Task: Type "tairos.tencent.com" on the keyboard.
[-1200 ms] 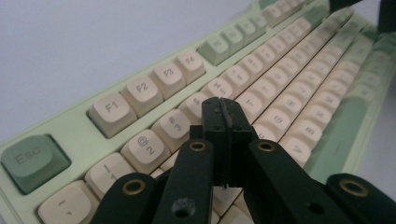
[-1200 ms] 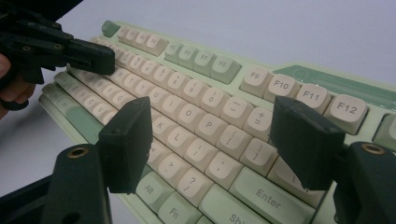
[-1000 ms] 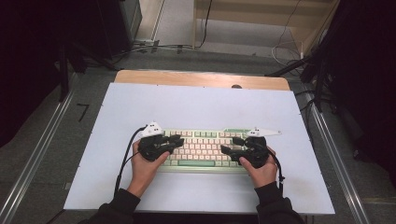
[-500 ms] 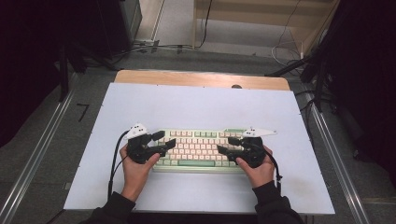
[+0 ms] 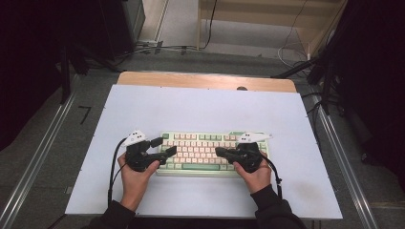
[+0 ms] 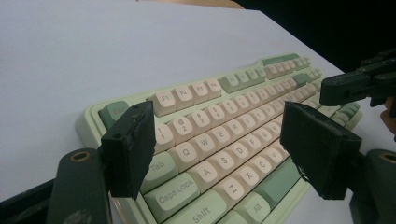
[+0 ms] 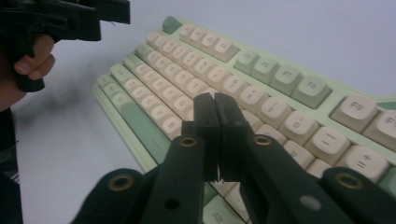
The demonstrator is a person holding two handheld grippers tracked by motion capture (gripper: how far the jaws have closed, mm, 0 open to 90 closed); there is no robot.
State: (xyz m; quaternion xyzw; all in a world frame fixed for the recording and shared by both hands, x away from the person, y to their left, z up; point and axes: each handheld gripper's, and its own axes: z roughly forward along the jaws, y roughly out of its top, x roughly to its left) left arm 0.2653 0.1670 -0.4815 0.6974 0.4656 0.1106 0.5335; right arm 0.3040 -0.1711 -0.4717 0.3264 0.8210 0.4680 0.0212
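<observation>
The mechanical keyboard [image 5: 212, 151] (rigid, fairly heavy, keycaps easily dislodged) is best gripped by its case edges, lying beneath the just-spread, empty left gripper [image 6: 219, 140] and the just-clenched, empty right gripper [image 7: 215, 112].

The keyboard [image 5: 212, 152] lies on the mat [image 5: 200, 109], toward its near edge. The left gripper [image 5: 160, 148] is over the keyboard's left end, the right gripper [image 5: 220, 152] over its right half.
</observation>
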